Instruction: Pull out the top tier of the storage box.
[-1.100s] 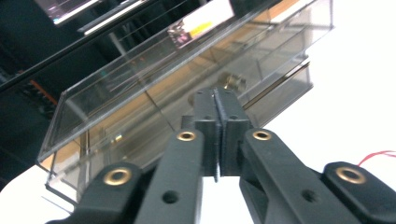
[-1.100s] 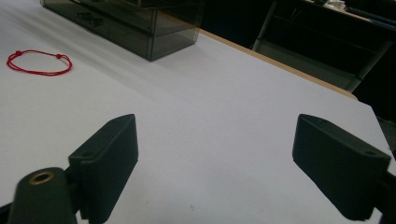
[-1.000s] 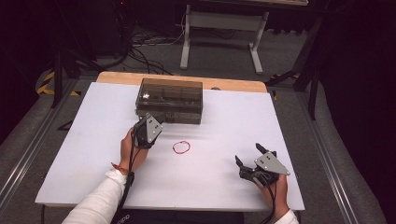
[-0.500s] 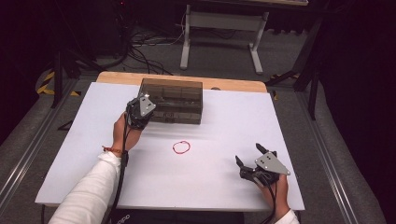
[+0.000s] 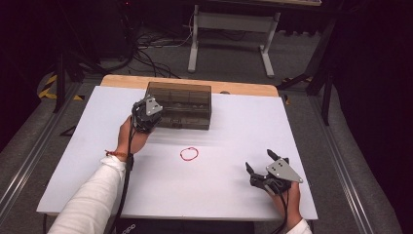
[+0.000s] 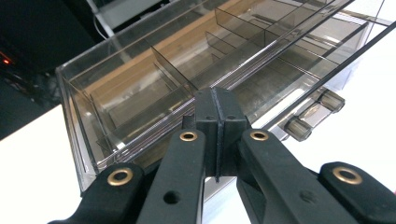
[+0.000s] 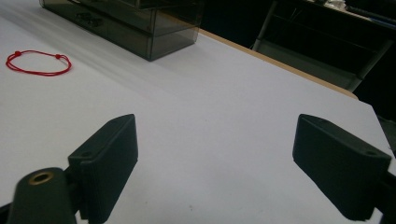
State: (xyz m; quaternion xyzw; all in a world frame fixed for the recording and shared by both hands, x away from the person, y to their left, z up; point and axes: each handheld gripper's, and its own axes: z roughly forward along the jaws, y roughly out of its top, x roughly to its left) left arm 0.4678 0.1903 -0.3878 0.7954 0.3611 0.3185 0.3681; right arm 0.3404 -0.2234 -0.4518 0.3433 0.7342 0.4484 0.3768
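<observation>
The left gripper (image 5: 144, 115) is found at the left front corner of the smoked plastic organiser box (image 5: 181, 104), having been carried there from a spot on the white table (image 5: 311, 146) just left of the red string bracelet (image 5: 189, 154). In the left gripper view its jaws are pressed fully together with nothing between them, their tips resting against or just short of the upper tray edge of the box (image 6: 196, 70); contact cannot be confirmed. The box's divided compartments are seen empty through the clear wall, and a small handle (image 6: 314, 114) is noted on the front of a lower drawer, to one side of the jaw tips.

The bracelet is left lying flat on the table, in front of the box and well apart from both grippers. The right gripper (image 5: 263, 168) is held near the table's right front corner, unchanged from the earlier frames, its jaws spread wide and empty (image 7: 215, 163).

It is judged that the box is being attended to first, probably so that a drawer or tray can be opened with the closed tips, after which the bracelet would be stowed. No part of the stowing is yet done.
</observation>
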